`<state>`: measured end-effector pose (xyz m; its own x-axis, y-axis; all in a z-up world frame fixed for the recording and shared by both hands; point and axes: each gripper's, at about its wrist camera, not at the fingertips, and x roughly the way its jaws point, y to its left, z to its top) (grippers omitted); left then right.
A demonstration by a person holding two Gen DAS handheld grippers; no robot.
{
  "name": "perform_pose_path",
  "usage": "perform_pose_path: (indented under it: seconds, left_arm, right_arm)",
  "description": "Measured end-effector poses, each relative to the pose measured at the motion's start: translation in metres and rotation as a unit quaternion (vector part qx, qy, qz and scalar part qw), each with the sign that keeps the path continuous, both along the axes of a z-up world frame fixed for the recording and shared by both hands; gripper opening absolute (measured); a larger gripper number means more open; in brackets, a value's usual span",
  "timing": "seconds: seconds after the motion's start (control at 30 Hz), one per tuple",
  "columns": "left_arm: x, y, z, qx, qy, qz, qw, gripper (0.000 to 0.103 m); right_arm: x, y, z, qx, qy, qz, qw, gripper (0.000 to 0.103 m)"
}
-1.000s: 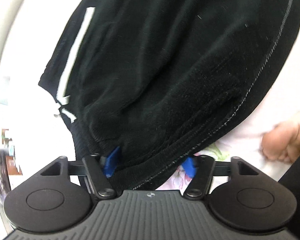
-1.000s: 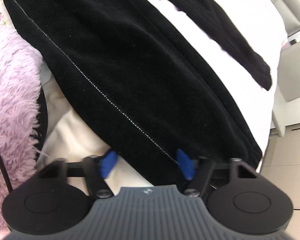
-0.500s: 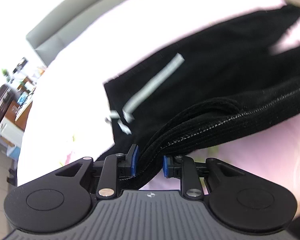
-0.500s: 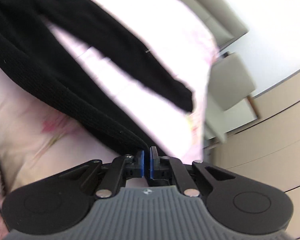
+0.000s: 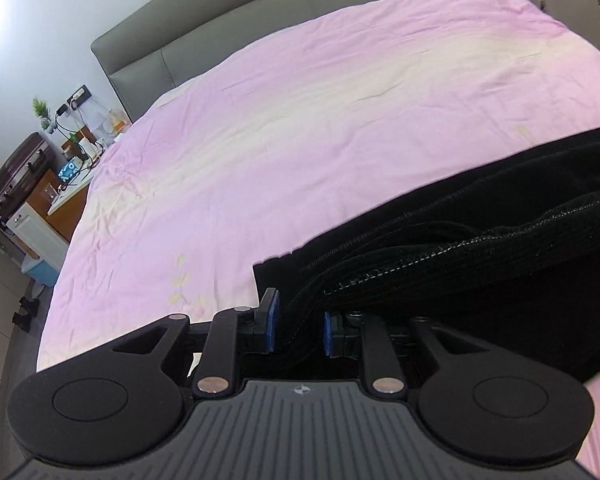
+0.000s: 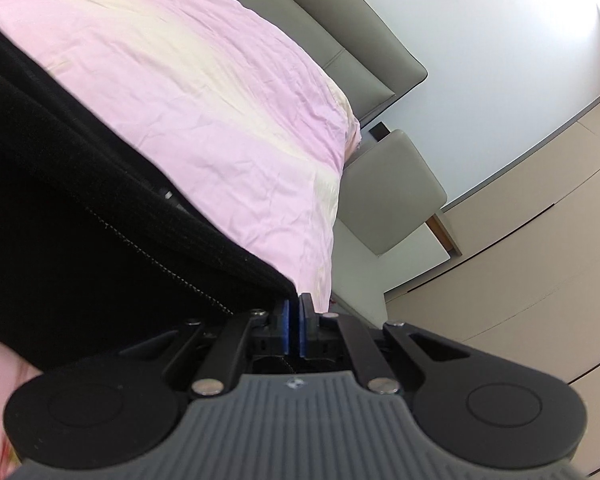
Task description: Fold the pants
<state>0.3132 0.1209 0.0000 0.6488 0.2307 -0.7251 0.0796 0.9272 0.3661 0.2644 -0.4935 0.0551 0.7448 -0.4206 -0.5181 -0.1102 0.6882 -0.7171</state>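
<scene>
The black pants (image 5: 480,248) hang lifted above the pink bed sheet (image 5: 300,112). My left gripper (image 5: 299,326) is shut on a thick bunched edge of the pants, with white stitching showing along the hem. In the right wrist view my right gripper (image 6: 293,326) is shut on a thin corner of the pants (image 6: 80,232), which stretch away to the left over the sheet (image 6: 204,92). The rest of the pants is out of view.
A grey padded headboard (image 5: 228,28) runs along the far side of the bed. A bedside table with cables and a plant (image 5: 64,140) stands at the left. A grey chair (image 6: 384,196) and beige wardrobe doors (image 6: 520,240) stand beyond the bed's right edge.
Both grippers have shut on the pants and lifted them off the bed. The views swung up from the cloth to the bed and room.
</scene>
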Motion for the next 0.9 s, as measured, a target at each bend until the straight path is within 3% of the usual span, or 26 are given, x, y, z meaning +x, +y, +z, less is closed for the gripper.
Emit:
perform_pose_path:
  seconds: [0.1,0.27,0.47,0.7,0.9]
  left_arm:
    - [0.042,0.005,-0.017,0.006,0.017,0.011,0.9998,0.025]
    - [0.091,0.016,-0.07,0.006,0.06,0.023,0.9979,0.025]
    - [0.121,0.028,-0.12,-0.001,0.087,0.011,0.9962,0.025]
    - [0.105,0.032,-0.12,0.005,0.07,-0.01,0.9975,0.026]
    - [0.094,0.043,-0.092,-0.03,0.045,0.004,0.9985,0.028]
  right_arm:
    - [0.05,0.006,-0.017,0.004,0.005,-0.006,1.0,0.0]
    - [0.136,0.019,-0.069,-0.01,0.045,-0.006,0.999,0.0]
    - [0.193,0.024,-0.141,-0.017,0.108,-0.02,0.994,0.0]
    - [0.195,0.028,-0.17,-0.014,0.126,-0.031,0.991,0.0]
    - [0.194,0.019,-0.145,0.012,0.104,-0.043,0.994,0.0]
